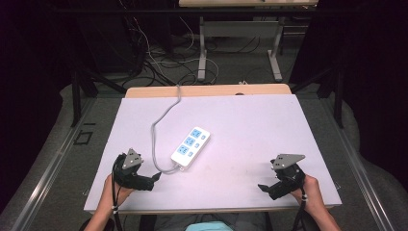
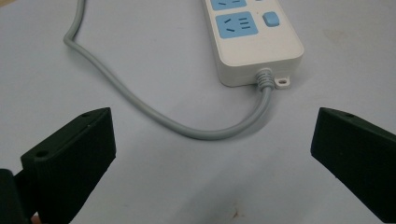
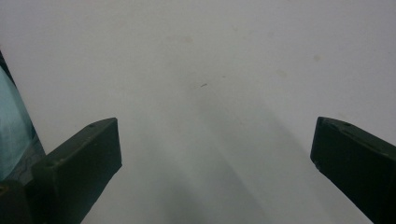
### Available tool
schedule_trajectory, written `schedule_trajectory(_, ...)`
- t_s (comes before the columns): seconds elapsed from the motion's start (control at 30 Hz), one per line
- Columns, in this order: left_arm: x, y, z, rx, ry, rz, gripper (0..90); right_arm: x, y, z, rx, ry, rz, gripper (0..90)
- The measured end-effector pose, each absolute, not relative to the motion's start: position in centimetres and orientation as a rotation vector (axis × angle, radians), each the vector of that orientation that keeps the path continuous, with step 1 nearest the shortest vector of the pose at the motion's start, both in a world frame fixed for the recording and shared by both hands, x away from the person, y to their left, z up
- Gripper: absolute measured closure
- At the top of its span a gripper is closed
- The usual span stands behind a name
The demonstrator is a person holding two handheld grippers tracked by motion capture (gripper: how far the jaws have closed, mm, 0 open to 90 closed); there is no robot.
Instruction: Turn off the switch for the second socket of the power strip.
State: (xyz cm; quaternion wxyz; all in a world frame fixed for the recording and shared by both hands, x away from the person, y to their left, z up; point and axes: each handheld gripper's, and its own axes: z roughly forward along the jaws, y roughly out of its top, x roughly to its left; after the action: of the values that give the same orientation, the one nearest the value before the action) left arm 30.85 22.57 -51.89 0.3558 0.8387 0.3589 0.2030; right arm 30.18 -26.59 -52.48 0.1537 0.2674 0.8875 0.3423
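Fingers (image 2: 74, 158) of the left gripper (image 1: 155, 177) stand wide apart, empty, facing the power strip (image 1: 190, 147), whose long axis runs diagonally toward the table's (image 1: 269, 125) far edge. Right gripper (image 1: 263, 187), likewise spread and empty, sits well apart near the right front corner; the left is nearer.

A white bench (image 1: 269, 125) has a wooden strip (image 1: 207, 90) along its far edge. Beyond it, a tangle of cables (image 1: 159, 62) lies on the grey floor (image 1: 240, 72) beside the metal legs of a second table (image 1: 239, 30). Dark frame bars (image 1: 77, 96) stand at both sides against a black background.
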Motion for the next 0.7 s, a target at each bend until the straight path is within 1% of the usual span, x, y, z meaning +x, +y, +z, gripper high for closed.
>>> schedule_trajectory(0.17, 30.4, 23.1, -52.2, 2.166, 0.937, 0.532, 0.0, 30.1, -26.5, -52.5, 0.778, 2.548, 0.979, 1.1)
schedule_trajectory(0.43, 30.0, 23.7, -52.5, 2.139, 0.962, 0.51, 0.0, 30.1, -26.5, -52.4, 0.777, 2.555, 0.972, 1.1)
schedule_trajectory(0.7, 29.8, 23.8, -52.8, 2.149, 0.952, 0.496, 0.0, 30.1, -26.5, -52.4, 0.782, 2.556, 0.974, 1.1)
